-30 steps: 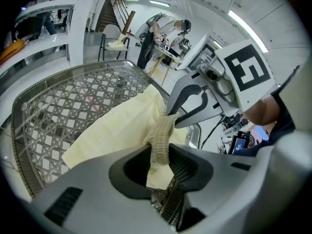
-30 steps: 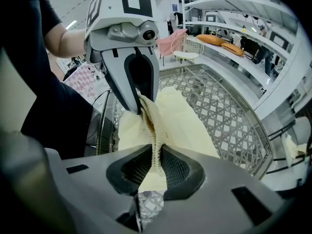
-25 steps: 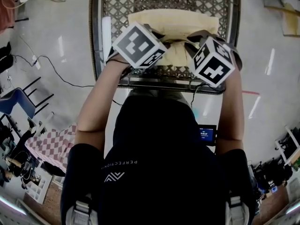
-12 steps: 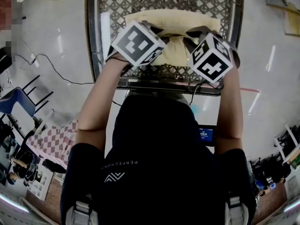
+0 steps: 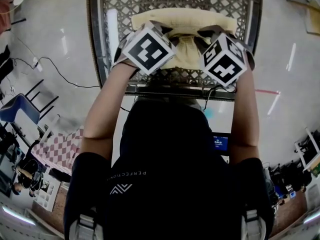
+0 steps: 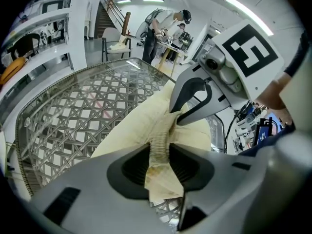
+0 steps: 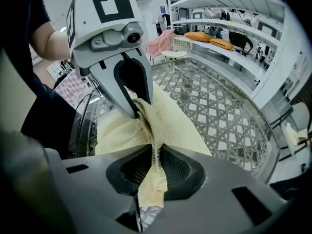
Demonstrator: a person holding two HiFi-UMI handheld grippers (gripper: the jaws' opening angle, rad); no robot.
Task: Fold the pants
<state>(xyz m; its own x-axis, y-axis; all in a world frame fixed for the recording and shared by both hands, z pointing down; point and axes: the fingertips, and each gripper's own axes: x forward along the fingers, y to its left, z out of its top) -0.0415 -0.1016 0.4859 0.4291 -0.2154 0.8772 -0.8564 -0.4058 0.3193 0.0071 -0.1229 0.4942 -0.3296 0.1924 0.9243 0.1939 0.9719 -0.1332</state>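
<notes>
While pinched along its near edge by both grippers, pants [image 5: 186, 23]: cream cloth, bundled flat and compact on the near middle of the lattice table [image 5: 145, 1], with a gathered ridge raised between the two grips. Left gripper [image 6: 160, 168]: at the near left corner of the bundle, jaws just eased a little wider, ruffled band of the pants between them and touching both pads; judged a loosening hold rather than a release. Right gripper [image 7: 155, 172]: at the near right corner, clamped narrow on a thin upright fold of the same band, short tail of cloth hanging below the pads. Step in hand, by judgement: setting the gripped edge down onto the layers beneath to close a fold. To do well: bring both ends down level and together; keep the ridge lightly stretched from left to right, so as to land straight rather than slack or bunched; square up with the layers beneath before letting go; open the right to match the left, never one long before the other, to avoid skewing the cloth; lift straight up and clear afterwards, minding the hanging tails and the open holes of the lattice, likely snag points for soft fabric.
</notes>
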